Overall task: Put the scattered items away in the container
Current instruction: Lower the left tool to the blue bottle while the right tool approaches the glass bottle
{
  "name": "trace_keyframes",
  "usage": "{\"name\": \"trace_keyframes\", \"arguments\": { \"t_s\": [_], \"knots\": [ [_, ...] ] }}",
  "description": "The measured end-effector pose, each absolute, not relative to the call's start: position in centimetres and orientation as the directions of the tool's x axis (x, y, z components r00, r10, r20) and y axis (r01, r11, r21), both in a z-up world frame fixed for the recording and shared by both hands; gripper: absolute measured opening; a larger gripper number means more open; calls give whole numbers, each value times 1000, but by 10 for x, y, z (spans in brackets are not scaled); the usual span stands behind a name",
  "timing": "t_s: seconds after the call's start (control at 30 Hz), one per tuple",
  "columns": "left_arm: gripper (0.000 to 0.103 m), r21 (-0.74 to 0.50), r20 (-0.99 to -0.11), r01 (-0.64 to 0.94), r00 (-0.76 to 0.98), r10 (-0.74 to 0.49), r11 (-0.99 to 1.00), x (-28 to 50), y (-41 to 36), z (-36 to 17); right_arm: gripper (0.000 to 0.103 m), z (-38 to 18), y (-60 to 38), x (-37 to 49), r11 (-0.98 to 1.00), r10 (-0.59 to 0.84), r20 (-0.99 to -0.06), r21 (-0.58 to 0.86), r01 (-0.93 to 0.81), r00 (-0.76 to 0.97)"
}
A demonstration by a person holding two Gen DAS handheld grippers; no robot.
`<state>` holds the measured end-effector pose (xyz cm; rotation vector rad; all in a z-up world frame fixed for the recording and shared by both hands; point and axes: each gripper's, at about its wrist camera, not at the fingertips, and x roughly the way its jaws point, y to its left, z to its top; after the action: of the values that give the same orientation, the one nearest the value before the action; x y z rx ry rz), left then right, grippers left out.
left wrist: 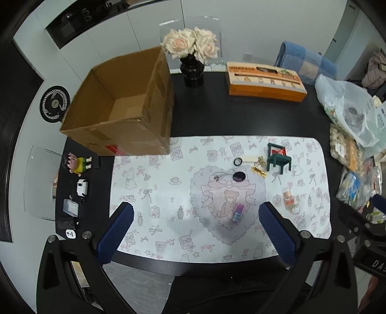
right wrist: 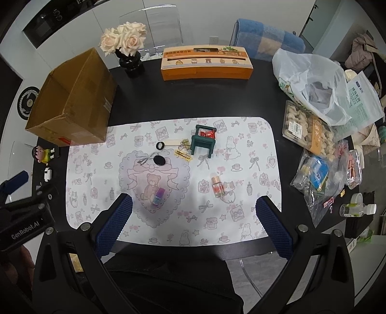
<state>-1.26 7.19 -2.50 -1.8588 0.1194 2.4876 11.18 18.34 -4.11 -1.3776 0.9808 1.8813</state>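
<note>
both grippers' fingers (left wrist: 125,217) (right wrist: 267,212) spread wide, empty, above the mat (right wrist: 253,135); cardboard box (left wrist: 120,106) open.

I see white cabinet walls (left wrist: 108,36) across the top of frame | dark recessed panel (left wrist: 72,21) upper left | clear chair (right wrist: 154,26) and blue-draped chair (right wrist: 265,38) behind the black surface (right wrist: 193,99) | grey floor (left wrist: 137,289) at bottom | round fan (left wrist: 53,103) at left.
</note>
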Motion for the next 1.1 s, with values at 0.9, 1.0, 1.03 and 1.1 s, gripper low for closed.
{"name": "trace_keyframes", "arguments": {
  "t_s": [0.9, 1.0, 1.03, 1.1],
  "knots": [
    [100, -31, -987, -216, -148, 64, -976, -21, 127, -209, 103, -246, 203, 124, -545, -97, -977, 212, -811, -190],
    [100, -29, -988, -232, -139, 62, -972, -21, 135, -227, 103, -266, 204, 121, -552, -102, -980, 198, -810, -170],
    [100, -26, -989, -238, -135, 59, -971, -21, 137, -232, 103, -273, 205, 120, -554, -107, -981, 193, -810, -161],
    [100, -23, -990, -248, -126, 56, -968, -20, 141, -242, 103, -286, 205, 119, -559, -116, -982, 187, -808, -147]
  ]
}}
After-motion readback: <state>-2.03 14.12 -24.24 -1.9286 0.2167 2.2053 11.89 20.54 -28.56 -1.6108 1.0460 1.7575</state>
